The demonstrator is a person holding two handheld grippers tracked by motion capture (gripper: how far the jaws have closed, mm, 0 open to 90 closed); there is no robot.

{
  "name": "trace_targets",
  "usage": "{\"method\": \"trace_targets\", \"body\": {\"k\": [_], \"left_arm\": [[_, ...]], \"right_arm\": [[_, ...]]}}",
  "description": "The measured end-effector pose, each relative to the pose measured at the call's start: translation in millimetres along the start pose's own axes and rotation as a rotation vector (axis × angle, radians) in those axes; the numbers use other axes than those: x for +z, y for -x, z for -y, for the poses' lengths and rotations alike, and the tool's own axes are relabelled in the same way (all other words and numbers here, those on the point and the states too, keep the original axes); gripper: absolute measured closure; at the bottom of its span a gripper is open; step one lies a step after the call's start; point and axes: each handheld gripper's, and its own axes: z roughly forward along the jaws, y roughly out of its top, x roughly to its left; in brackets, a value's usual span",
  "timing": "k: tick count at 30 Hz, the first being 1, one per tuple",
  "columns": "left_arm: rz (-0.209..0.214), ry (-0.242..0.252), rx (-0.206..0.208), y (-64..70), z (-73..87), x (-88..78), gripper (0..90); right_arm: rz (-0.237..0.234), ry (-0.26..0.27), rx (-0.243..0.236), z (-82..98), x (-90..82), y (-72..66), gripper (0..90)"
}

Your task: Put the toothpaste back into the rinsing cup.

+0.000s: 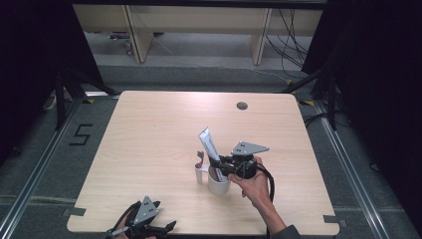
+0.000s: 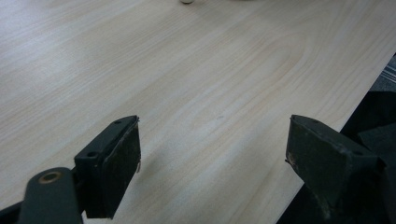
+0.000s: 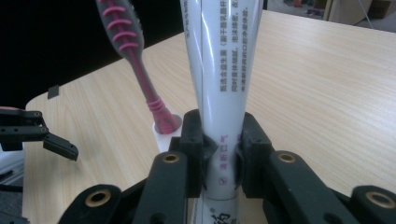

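The right gripper (image 3: 219, 154) clamps its fingers on the toothpaste tube (image 3: 224, 74), hiding the tube's lower end over the white cup (image 1: 218, 185). The left gripper (image 2: 212, 158) holds its fingers wide above the surface (image 2: 187, 79), its far finger partly cut off.

Left claw (image 2: 215, 154) open, right claw (image 3: 222, 154) clamped.
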Motion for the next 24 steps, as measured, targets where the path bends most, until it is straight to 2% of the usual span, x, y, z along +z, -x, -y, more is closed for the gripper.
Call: {"method": "trace_targets", "body": {"k": [1, 2, 3, 5, 7, 8, 11, 13, 14, 17, 19, 20, 21, 22, 24], "left_arm": [[0.000, 0.000, 0.000, 0.1, 0.1, 0.0, 17.5], [0.003, 0.005, -0.005, 0.6, 0.1, 0.4, 17.5], [0.008, 0.011, -0.011, 1.4, 0.1, 0.6, 17.5], [0.007, 0.011, -0.010, 1.4, 0.1, 0.7, 17.5], [0.006, 0.007, -0.008, 1.2, 0.1, 0.7, 17.5], [0.006, 0.008, -0.008, 1.2, 0.1, 0.6, 17.6], [0.007, 0.007, -0.008, 1.1, 0.1, 0.5, 17.6], [0.006, 0.006, -0.007, 1.1, 0.1, 0.6, 17.6], [0.007, 0.006, -0.007, 1.1, 0.1, 0.6, 17.6], [0.007, 0.008, -0.009, 1.3, 0.0, 0.6, 17.6], [0.007, 0.010, -0.012, 1.3, 0.1, 0.7, 17.6], [0.007, 0.009, -0.011, 1.3, 0.2, 0.7, 17.6], [0.007, 0.009, -0.011, 1.3, 0.1, 0.7, 17.6], [0.007, 0.009, -0.010, 1.4, 0.1, 0.7, 17.6], [0.007, 0.007, -0.012, 1.6, 0.1, 0.8, 17.6]], "right_arm": [[-0.008, -0.013, -0.021, -0.4, 0.4, 0.7, 75.8], [0.002, -0.021, -0.021, 0.0, 0.6, -0.4, 75.8], [-0.007, -0.032, -0.011, 0.6, -0.1, -1.2, 75.8], [-0.010, -0.023, -0.034, 1.5, 0.1, 0.1, 75.8], [0.003, -0.043, -0.010, 2.5, -2.1, -2.2, 75.8], [-0.008, -0.040, -0.010, 2.9, -1.4, -2.2, 75.8], [0.014, -0.048, -0.056, 3.4, -3.2, -1.2, 75.7], [0.003, -0.056, -0.056, 5.0, -2.4, -2.4, 75.8], [0.020, -0.067, -0.069, 5.5, -3.8, -2.4, 75.7], [0.031, -0.072, -0.067, 7.6, -3.7, -1.5, 75.7], [0.020, -0.081, -0.051, 8.4, -3.9, -1.6, 75.7], [-0.001, -0.093, -0.057, 8.6, -3.8, -0.6, 75.7], [0.007, -0.078, -0.073, 9.1, -3.2, 0.1, 75.7], [0.012, -0.101, -0.046, 9.6, -4.5, -1.8, 75.7], [0.027, -0.114, -0.049, 11.2, -4.8, -3.1, 75.6]]}}
